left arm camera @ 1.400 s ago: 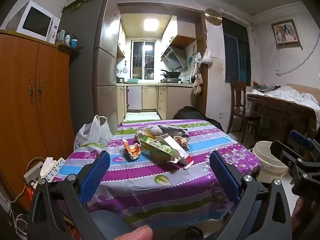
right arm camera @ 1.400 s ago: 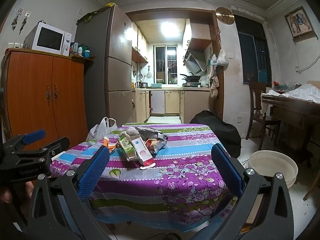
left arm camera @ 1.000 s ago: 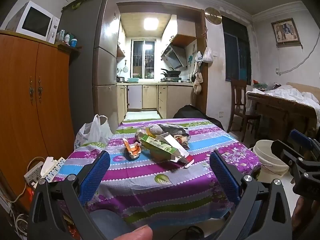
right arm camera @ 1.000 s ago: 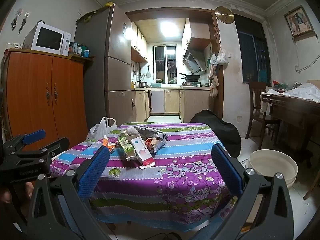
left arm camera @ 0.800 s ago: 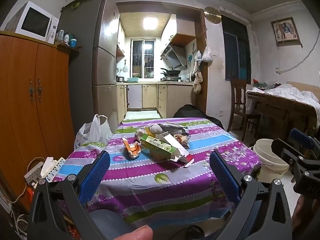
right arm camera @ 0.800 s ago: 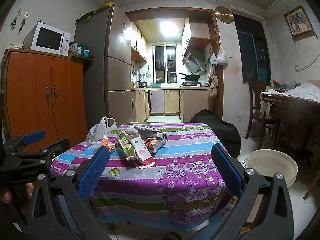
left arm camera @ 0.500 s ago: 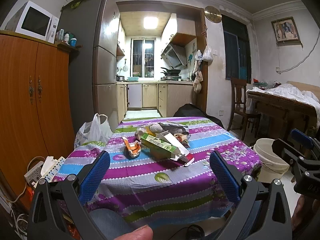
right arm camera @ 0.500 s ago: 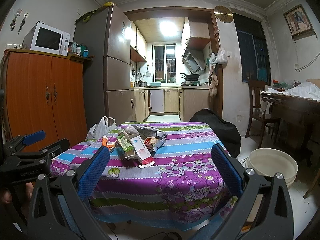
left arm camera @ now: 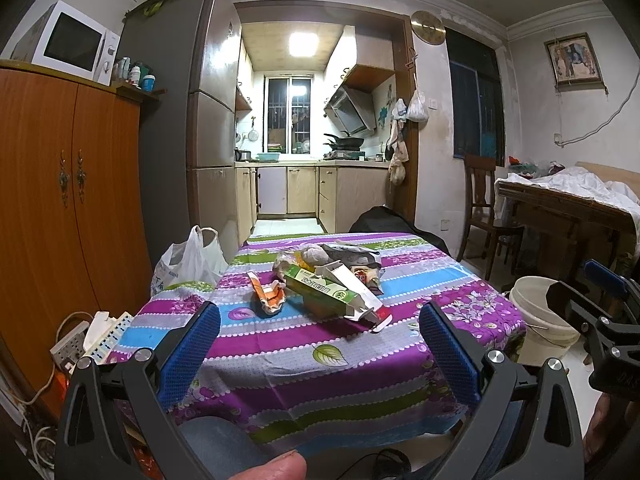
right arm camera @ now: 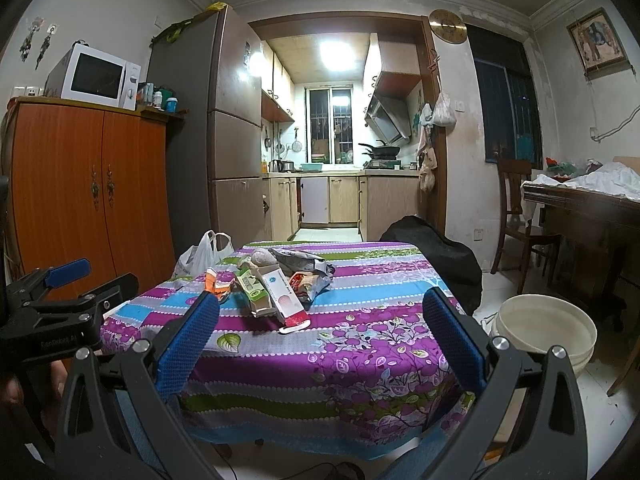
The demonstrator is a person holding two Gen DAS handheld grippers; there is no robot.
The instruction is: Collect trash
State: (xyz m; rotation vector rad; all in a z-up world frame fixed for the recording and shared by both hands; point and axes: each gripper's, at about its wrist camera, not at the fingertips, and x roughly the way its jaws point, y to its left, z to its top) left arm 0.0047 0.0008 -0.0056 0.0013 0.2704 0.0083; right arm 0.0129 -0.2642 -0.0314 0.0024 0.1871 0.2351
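Grippers: two [left arm camera: 318, 336] [right arm camera: 320, 330], both empty.

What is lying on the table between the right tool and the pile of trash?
Nothing lies there. In the right wrist view, only bare patterned tablecloth stretches from the open right tool to the pile of trash further back.

My two fisheye views are bending walls at the edges, with dark vignetting in the corners. The ceiling lamp [left arm camera: 303, 44] at upper centre is glaring white, washing out the kitchen; the near room is sitting dimmer, yet everything is staying sharp.
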